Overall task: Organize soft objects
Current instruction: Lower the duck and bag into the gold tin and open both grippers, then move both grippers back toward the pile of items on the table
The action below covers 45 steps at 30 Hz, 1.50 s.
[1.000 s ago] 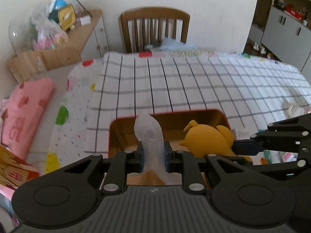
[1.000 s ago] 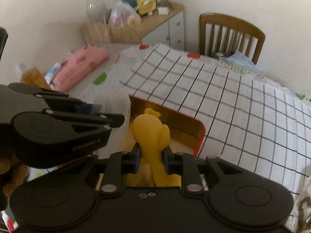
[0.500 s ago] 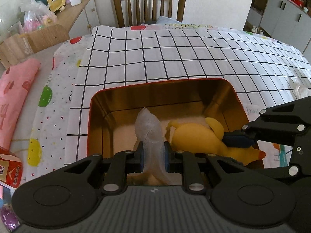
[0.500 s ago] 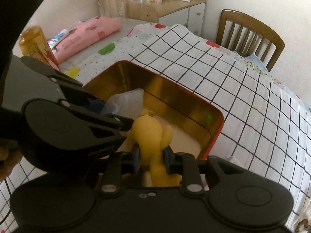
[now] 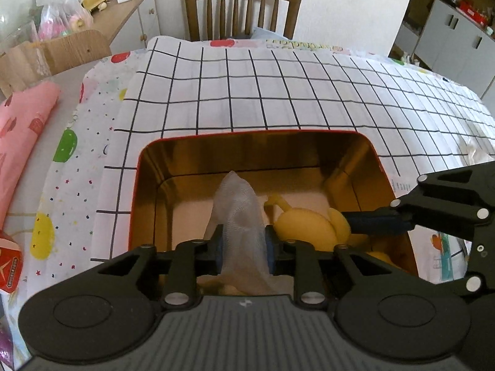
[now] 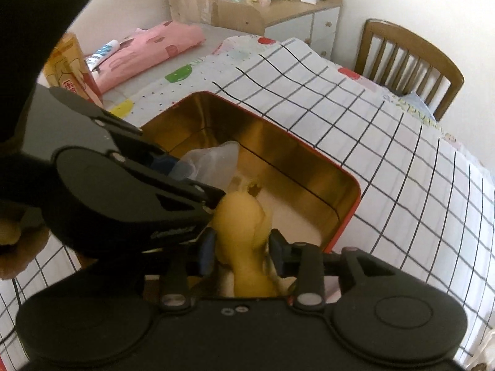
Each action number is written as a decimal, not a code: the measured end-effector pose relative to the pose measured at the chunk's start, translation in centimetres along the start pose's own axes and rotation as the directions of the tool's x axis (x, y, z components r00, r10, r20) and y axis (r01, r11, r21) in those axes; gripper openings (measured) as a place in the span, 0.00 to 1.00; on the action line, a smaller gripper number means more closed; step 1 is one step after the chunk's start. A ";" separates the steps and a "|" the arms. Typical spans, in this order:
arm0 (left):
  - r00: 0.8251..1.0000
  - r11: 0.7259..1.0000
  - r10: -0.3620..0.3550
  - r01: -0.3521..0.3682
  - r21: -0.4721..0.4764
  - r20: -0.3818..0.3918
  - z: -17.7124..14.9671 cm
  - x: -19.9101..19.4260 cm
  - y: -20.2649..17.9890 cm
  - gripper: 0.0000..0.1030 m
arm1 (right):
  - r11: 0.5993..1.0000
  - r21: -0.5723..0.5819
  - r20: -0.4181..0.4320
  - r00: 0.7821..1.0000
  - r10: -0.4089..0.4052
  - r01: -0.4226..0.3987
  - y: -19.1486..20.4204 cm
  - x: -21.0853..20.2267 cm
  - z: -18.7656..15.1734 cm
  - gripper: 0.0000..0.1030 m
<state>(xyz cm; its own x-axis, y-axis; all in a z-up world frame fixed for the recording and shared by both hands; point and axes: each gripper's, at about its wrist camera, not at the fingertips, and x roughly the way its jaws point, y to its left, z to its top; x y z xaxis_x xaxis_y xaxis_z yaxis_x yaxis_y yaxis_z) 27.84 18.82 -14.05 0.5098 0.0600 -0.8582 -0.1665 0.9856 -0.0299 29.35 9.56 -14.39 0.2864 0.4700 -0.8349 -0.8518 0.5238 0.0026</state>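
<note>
A red tin box [image 5: 256, 134] with a gold inside stands on the checked tablecloth; it also shows in the right wrist view [image 6: 340, 173]. My left gripper [image 5: 244, 247] is shut on a translucent white soft mesh piece [image 5: 238, 207] and holds it low inside the box. My right gripper [image 6: 241, 247] has its jaws spread a little around a yellow soft toy [image 6: 244, 216], which sits inside the box beside the white piece; the toy also shows in the left wrist view [image 5: 304, 227]. The right gripper's fingers [image 5: 377, 219] reach in from the right.
A wooden chair [image 5: 243, 6] stands at the table's far end. A pink folded cloth [image 5: 21, 123] lies at the left. A side cabinet [image 5: 123, 12] carries bags and small items. A red packet [image 5: 9, 269] is at the near left, an orange carton [image 6: 71, 68] beside it.
Both grippers have come down from above the box into it, carrying the white piece and the yellow toy. The right gripper's jaws have widened around the toy.
</note>
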 end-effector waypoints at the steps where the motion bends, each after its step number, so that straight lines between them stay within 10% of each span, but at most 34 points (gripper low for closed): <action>1: 1.000 1.000 -0.001 0.001 -0.003 0.002 0.0 -0.1 0.1 0.28 | 1.000 -0.009 0.004 1.000 -0.004 0.004 0.0 -0.2 0.0 0.41; 8: 0.999 0.999 -0.007 0.008 -0.040 0.040 0.0 -1.2 0.8 0.58 | 1.000 0.000 0.015 1.000 -0.009 0.009 -0.5 -1.3 0.1 0.41; 45: 0.950 0.997 -0.066 0.054 0.046 0.305 -2.3 -15.3 -4.6 0.70 | 0.971 0.237 0.290 0.956 -0.032 -0.040 -2.8 -16.7 -4.7 0.76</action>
<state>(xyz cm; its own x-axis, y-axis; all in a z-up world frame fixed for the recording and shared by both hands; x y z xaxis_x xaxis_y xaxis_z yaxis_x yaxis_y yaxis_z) 18.89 13.00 -1.95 0.7525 0.0405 -0.6574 -0.0998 0.9936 -0.0531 24.91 -3.12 -3.04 0.4282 0.6393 -0.6387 -0.7344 0.6580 0.1662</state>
